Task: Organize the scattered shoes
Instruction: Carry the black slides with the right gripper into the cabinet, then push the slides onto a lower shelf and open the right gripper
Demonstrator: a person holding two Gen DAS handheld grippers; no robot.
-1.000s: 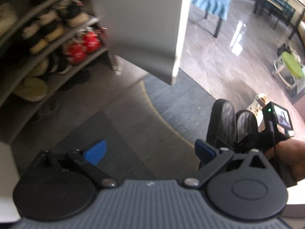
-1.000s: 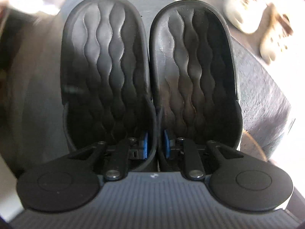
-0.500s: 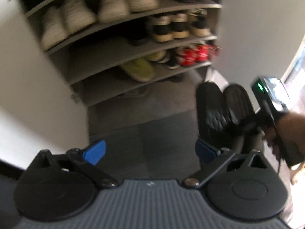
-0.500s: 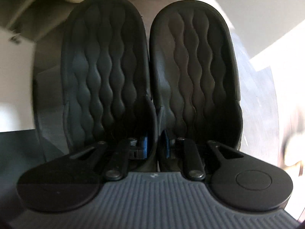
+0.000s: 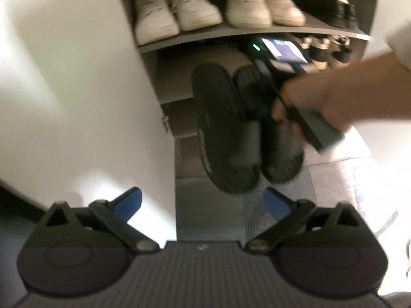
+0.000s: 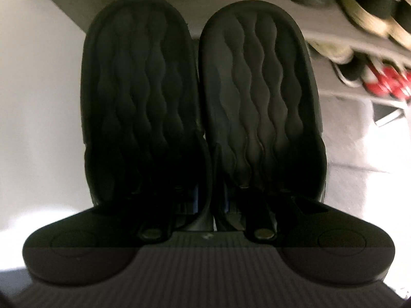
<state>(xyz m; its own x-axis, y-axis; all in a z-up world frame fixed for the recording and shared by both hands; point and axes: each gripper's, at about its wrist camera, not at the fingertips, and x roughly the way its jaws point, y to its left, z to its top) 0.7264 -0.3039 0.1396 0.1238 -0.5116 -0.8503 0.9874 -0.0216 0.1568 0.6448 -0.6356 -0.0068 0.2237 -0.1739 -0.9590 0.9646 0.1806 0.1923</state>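
Note:
My right gripper (image 6: 209,200) is shut on a pair of black slippers (image 6: 200,97), pinching their two inner walls together; the wavy insoles fill the right wrist view. In the left wrist view the same pair (image 5: 231,128) hangs in the air in front of an open shoe cabinet (image 5: 244,36), toes pointing at the shelf gap below the white sneakers. The hand with the right gripper (image 5: 308,102) is to their right. My left gripper (image 5: 203,201) is open and empty, below and behind the slippers.
White sneakers (image 5: 177,10) and beige sneakers (image 5: 262,5) stand on an upper shelf. Black-and-tan shoes (image 5: 326,51) sit on the shelf to the right, red shoes (image 6: 385,82) lower down. A white cabinet side panel (image 5: 77,89) stands on the left. A grey mat (image 5: 210,205) covers the floor.
Both grippers have swung from the open floor toward the shoe cabinet. The right gripper has carried the black slippers up close to the shelves. The left gripper has stayed open.

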